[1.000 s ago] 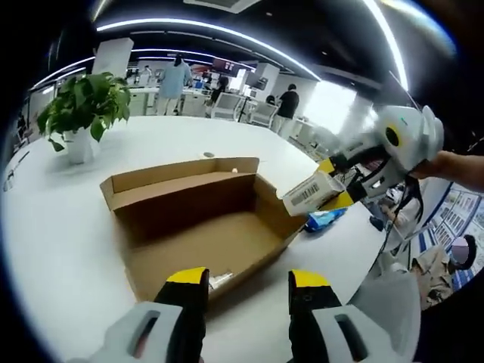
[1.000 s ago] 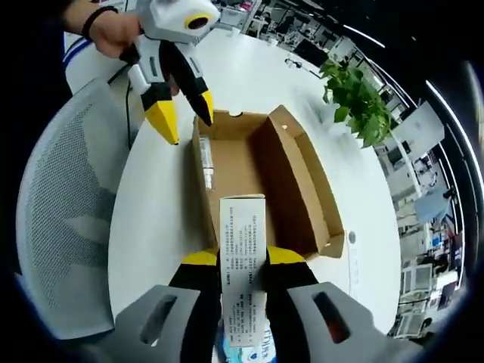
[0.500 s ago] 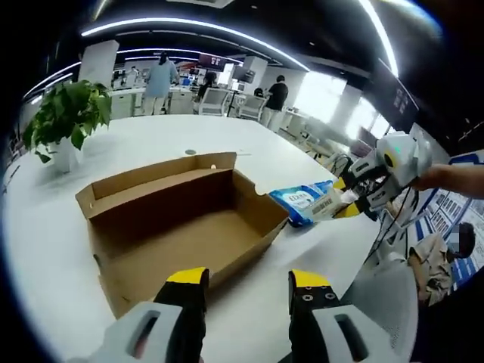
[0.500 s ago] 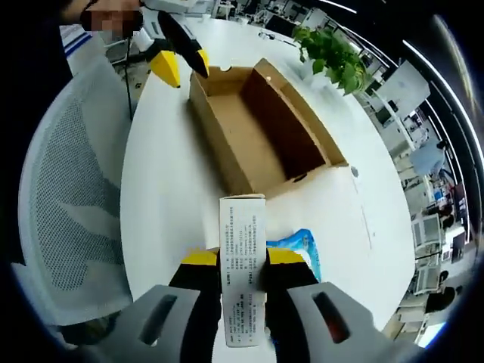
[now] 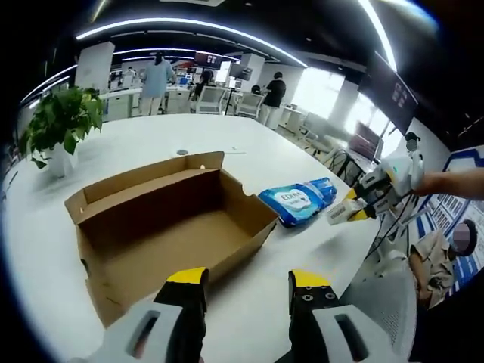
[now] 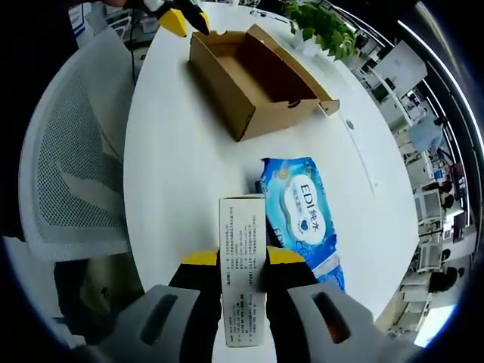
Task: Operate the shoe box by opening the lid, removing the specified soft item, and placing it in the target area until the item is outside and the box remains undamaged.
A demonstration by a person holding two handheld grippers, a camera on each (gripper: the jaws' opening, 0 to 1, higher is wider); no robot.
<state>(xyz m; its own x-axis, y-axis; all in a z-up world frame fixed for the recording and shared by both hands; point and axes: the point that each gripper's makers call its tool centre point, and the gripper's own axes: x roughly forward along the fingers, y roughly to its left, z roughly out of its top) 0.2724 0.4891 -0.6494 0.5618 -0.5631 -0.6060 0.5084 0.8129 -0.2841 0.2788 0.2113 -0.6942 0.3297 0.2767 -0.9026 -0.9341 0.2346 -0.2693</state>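
In the left gripper view, my left gripper (image 5: 246, 293) hangs with its jaws spread and nothing between them, just above the white tabletop (image 5: 302, 249). Ahead lies the box (image 5: 170, 227), open at the top, its inside bare as far as I can see. To its right, on the tabletop and apart from the box, lies the blue pack (image 5: 297, 200). Beyond the pack my right gripper (image 5: 349, 212) comes in from the right, pinching a small white carton (image 5: 338, 215); the carton's end looks to be near the tabletop, though I cannot tell if it touches. A plant (image 5: 57, 125) stands on the far left.

In the right gripper view, my right gripper (image 6: 242, 266) is clamped on the carton (image 6: 242, 268), which stands up between the jaws. Just beyond it the pack (image 6: 302, 219) lies flat on the tabletop (image 6: 181, 166), outside the box (image 6: 253, 79). My left gripper's yellow tips (image 6: 181, 17) show near the box's far end. A mesh chair (image 6: 72, 166) sits at the left.
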